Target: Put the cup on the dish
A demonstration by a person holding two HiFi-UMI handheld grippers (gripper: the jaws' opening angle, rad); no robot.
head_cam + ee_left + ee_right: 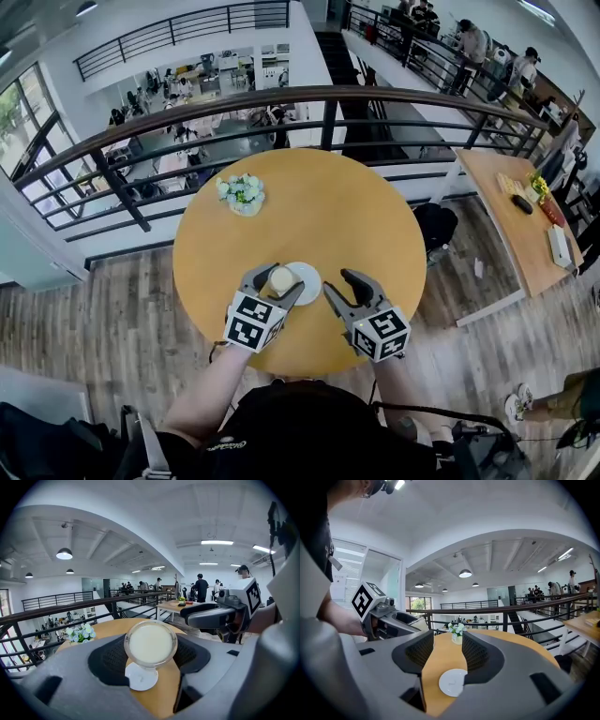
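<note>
A clear cup [150, 644] of pale milky liquid is held between the jaws of my left gripper [150, 654], which is shut on it. In the head view the cup [281, 279] hangs over the left part of the small white dish [306, 283], and my left gripper [278, 286] reaches in from the near left. Below the cup the dish [139, 677] lies bare on the table. My right gripper [336, 289] stands open just right of the dish with nothing in it. Seen along the right gripper [443, 654], the dish [452, 682] lies low between its jaws.
The round yellow table [356, 216] carries a small vase of white flowers [242, 193] at its far left. A dark railing [328, 98] runs behind the table over a lower floor. Another wooden table [511, 211] stands to the right.
</note>
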